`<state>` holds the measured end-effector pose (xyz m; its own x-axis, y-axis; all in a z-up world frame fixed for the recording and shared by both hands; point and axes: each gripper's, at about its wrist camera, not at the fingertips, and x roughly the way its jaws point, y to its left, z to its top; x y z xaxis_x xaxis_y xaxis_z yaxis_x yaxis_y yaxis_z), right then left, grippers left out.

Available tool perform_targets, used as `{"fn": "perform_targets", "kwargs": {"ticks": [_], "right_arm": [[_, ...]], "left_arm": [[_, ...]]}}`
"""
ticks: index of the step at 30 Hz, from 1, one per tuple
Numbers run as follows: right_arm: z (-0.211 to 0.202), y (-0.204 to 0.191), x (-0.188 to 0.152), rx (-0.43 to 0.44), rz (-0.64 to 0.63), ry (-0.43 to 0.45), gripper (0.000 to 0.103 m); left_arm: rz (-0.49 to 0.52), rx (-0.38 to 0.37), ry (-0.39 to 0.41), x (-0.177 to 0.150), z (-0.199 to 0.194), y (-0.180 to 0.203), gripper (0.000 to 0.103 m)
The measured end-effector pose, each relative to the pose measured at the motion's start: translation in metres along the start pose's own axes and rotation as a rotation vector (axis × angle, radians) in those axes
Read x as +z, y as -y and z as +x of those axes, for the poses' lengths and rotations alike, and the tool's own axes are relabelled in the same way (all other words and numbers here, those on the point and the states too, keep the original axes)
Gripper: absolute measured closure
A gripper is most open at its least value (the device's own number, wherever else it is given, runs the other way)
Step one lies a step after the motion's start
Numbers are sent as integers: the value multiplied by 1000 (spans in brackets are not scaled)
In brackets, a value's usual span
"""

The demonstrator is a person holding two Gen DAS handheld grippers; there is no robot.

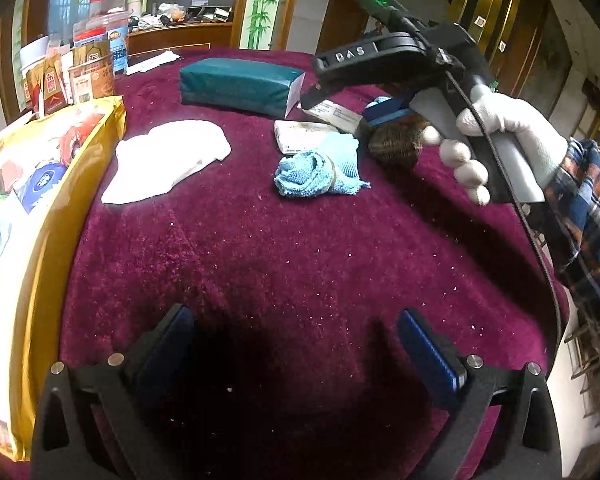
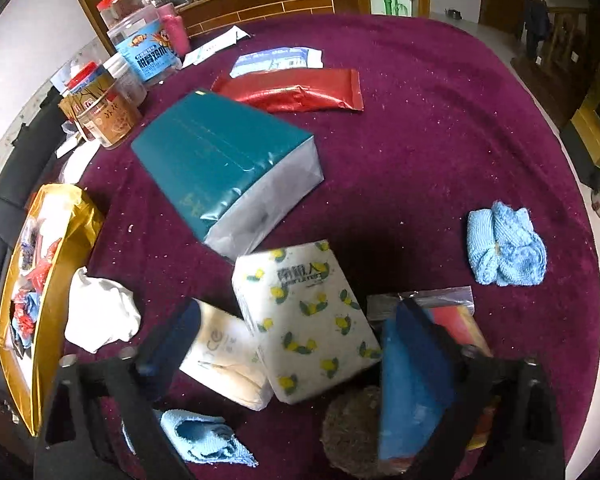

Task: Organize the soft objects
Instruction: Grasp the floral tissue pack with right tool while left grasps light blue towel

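Observation:
My left gripper (image 1: 296,344) is open and empty, low over the bare maroon tablecloth (image 1: 300,240). Ahead of it lie a white cloth (image 1: 168,160), a rolled blue towel (image 1: 320,172), a brown scrubber ball (image 1: 396,144) and a teal tissue pack (image 1: 236,84). My right gripper (image 2: 300,340) is open, hovering over a lemon-print tissue pack (image 2: 308,320) and a cream tissue pack (image 2: 224,356). Near it lie a blue towel (image 2: 204,436), the scrubber ball (image 2: 352,432), a second blue towel (image 2: 508,248), a white cloth (image 2: 100,316) and the teal pack (image 2: 220,168).
A yellow bag (image 1: 32,208) of packets stands at the left, also in the right wrist view (image 2: 44,280). Jars and cans (image 2: 120,80) crowd the far left. A red pouch (image 2: 296,90) and a white-blue packet (image 2: 276,60) lie farther back. A coloured packet (image 2: 448,320) sits under my right finger.

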<state>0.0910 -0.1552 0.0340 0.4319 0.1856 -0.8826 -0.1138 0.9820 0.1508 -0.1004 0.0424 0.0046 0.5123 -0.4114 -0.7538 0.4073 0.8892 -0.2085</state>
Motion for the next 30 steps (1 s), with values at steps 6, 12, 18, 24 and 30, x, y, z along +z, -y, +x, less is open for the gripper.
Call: {"fn": "perform_targets", "kwargs": {"ticks": [6, 12, 18, 24, 30], "right_arm": [[-18, -7, -18, 26, -53, 11, 52], [-59, -18, -46, 172, -100, 64, 54], [-106, 7, -83, 171, -46, 184, 54], [-137, 36, -112, 243, 30, 263, 54], [-132, 43, -132, 253, 52, 253, 54]], "left_arm": [[0, 10, 1, 0, 0, 0, 1], [-42, 6, -28, 4, -3, -3, 1], [-9, 25, 11, 40, -11, 1, 1], [140, 85, -15, 82, 34, 24, 2], [191, 150, -33, 101, 82, 31, 29]]}}
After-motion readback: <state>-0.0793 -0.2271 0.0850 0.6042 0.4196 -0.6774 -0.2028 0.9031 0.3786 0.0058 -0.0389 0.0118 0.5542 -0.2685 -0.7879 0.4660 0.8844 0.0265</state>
